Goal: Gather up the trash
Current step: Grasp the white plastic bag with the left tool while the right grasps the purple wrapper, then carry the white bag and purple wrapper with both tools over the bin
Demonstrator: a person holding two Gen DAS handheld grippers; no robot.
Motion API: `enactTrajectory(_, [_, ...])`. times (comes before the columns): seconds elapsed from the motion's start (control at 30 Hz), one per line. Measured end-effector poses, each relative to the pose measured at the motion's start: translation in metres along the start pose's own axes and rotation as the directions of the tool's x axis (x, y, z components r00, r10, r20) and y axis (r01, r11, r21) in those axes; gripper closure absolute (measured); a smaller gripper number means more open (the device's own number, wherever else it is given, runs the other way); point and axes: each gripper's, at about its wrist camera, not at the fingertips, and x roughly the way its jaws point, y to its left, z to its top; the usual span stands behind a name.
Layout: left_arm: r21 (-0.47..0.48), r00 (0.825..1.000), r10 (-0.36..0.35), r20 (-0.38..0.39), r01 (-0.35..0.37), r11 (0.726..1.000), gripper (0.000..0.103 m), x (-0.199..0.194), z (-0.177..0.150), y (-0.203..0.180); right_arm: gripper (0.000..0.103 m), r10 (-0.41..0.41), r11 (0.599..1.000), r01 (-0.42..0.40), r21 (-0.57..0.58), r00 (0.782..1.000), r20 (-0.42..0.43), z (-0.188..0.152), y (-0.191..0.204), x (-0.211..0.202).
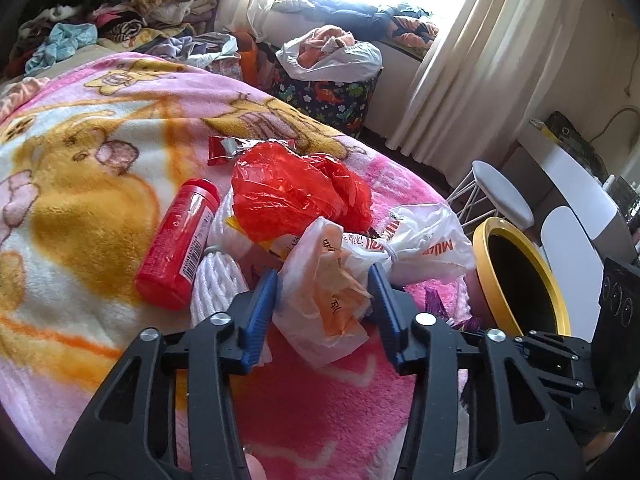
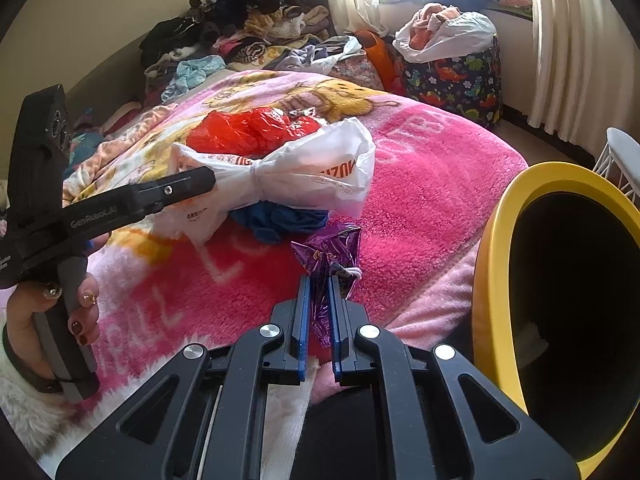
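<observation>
On the pink blanket [image 1: 340, 392] lies a heap of trash: a knotted white plastic bag [image 1: 420, 240] [image 2: 304, 172], a crumpled red plastic bag [image 1: 296, 188] [image 2: 240, 130], a red bottle [image 1: 180, 240] on its side and a red-and-silver wrapper [image 1: 224, 150]. My left gripper [image 1: 323, 274] is shut on the near end of the white bag, with a blue pad pressed against each side. In the right wrist view my right gripper [image 2: 319, 282] is shut on a crinkled purple foil wrapper [image 2: 332, 248]. The yellow-rimmed bin [image 1: 484, 236] [image 2: 492, 240] stands beside the bed at the right.
A blue crumpled piece [image 2: 276, 218] lies under the white bag, and a white knitted item [image 1: 216, 284] lies beside the bottle. Clothes are piled at the bed's far end [image 1: 120, 12]. A dinosaur-print basket [image 1: 332, 96] and a white stool [image 1: 500, 188] stand on the floor.
</observation>
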Motion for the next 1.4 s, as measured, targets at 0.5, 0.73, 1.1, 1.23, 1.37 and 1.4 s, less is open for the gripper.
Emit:
enactTrajectory(0.5, [0.002, 0.996, -0.031, 0.086, 0.031, 1.000, 0.091, -0.026, 0.015, -0.017, 0.095, 0.018, 1.000, -0.019, 0.010, 0.997, 0.075, 0.000, -0.004, -0.029])
enactTrajectory(0.73, [0.010, 0.988, -0.039, 0.148, 0.038, 0.999, 0.091, -0.045, 0.029, -0.028, 0.095, 0.027, 1.000, -0.028, 0.013, 0.992, 0.123, 0.004, -0.006, -0.047])
enactTrajectory(1.1, [0.027, 0.980, -0.044, 0.195, 0.040, 0.999, 0.091, -0.062, 0.038, -0.042, 0.095, 0.014, 0.999, -0.020, 0.033, 0.983, 0.185, 0.008, -0.015, -0.072])
enactTrajectory(1.23, [0.035, 0.978, -0.044, 0.203, 0.038, 0.999, 0.091, -0.065, 0.038, -0.047, 0.095, 0.004, 0.999, -0.015, 0.050, 0.979, 0.202, 0.008, -0.022, -0.079])
enactTrajectory(1.37, [0.038, 0.978, -0.048, 0.203, 0.041, 0.998, 0.091, -0.065, 0.039, -0.052, 0.095, -0.009, 0.997, -0.007, 0.072, 0.977, 0.215, 0.006, -0.031, -0.086])
enactTrajectory(1.4, [0.039, 0.978, -0.050, 0.203, 0.043, 0.998, 0.091, -0.064, 0.039, -0.053, 0.095, -0.012, 0.997, -0.005, 0.078, 0.976, 0.218, 0.006, -0.033, -0.088])
